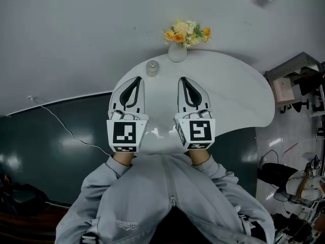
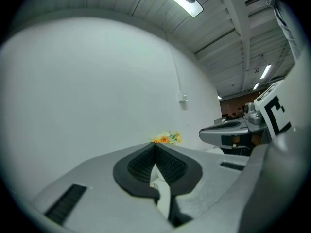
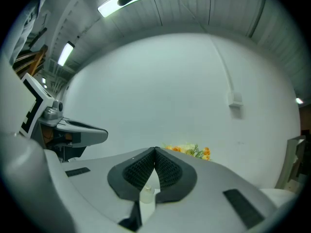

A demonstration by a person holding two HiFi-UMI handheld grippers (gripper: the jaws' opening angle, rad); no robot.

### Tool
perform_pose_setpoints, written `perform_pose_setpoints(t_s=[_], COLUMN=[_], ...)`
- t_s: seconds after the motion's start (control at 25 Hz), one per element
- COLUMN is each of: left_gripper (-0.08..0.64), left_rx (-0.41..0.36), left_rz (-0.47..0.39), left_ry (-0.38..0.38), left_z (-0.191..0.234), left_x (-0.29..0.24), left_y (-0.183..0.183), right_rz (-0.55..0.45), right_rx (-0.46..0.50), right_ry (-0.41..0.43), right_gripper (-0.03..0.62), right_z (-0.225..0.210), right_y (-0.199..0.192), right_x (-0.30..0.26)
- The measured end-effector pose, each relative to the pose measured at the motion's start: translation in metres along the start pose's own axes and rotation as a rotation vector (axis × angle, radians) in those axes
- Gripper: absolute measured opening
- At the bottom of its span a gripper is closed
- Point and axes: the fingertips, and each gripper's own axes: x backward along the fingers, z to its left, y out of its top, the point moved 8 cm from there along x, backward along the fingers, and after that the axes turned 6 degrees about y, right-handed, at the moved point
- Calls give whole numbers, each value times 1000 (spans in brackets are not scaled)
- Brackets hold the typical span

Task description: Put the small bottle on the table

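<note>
Both left tongs (image 1: 137, 79) and right tongs (image 1: 182, 79) clenched empty; small bottle (image 1: 152, 68) stands near vase (image 1: 177, 53).

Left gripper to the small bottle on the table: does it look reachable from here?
Probably yes. The small bottle stands just ahead of the left gripper, with only bare table between them; the flower vase sits farther back and to the side. The jaws are shut, so they must open first.
</note>
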Motion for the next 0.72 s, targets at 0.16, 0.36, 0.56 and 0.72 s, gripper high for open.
perform_pose_setpoints(t_s=[0.16,0.36,0.56,0.72], left_gripper=[7,6,6,7], left_rx=[-8,-7,1,-11], left_rz=[-15,-33,-59,-43], left_ry=[3,-9,-13,-24], left_z=[-3,-8,-12,-13], left_x=[20,31,34,38], left_y=[5,15,20,17], right_rz=[-14,-24,-31,-36], right_rx=[-1,1,-1,-4], right_ry=[17,29,35,25], right_gripper=[26,26,26,26], right_z=[11,20,22,24], right_y=[12,19,19,18], right_x=[17,29,31,35])
